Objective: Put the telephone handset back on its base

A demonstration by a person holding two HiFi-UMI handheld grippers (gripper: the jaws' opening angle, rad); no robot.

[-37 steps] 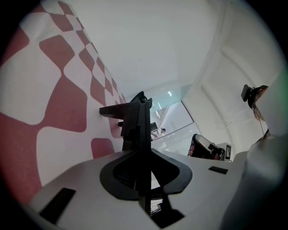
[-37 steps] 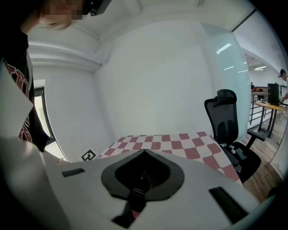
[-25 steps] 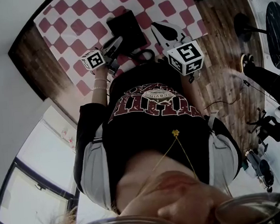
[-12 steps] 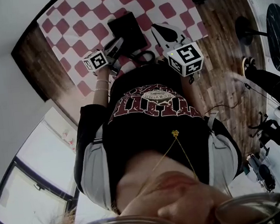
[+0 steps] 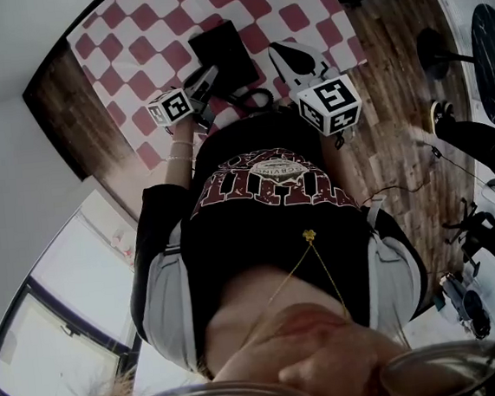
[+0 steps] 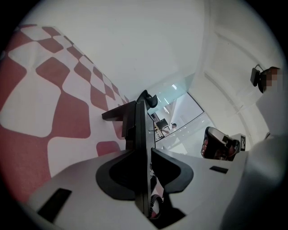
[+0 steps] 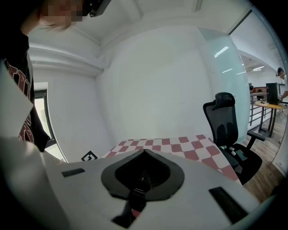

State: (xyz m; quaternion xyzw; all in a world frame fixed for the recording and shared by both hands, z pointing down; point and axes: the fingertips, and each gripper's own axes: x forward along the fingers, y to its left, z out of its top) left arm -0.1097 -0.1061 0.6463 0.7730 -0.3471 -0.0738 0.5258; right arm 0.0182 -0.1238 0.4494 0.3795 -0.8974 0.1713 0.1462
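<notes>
Head view: left tool (image 5: 208, 73) and right tool (image 5: 279, 52) both clenched, near telephone base (image 5: 223, 51).

We are seeing the telephone (image 5: 219, 52) at upper centre only as a dark shape, too small to tell its parts.

White office room, wooden floor, one table

A table under a red-and-white chequered cloth (image 5: 237, 2) stands on a dark wooden floor (image 5: 389, 127), close to a plain white wall (image 7: 153, 85). A black office chair (image 7: 227, 130) stands just beside the table. Behind the chair is a glass partition (image 7: 225, 63) with strip lights seen in it. A large window (image 5: 62, 306) gives bright daylight.
</notes>
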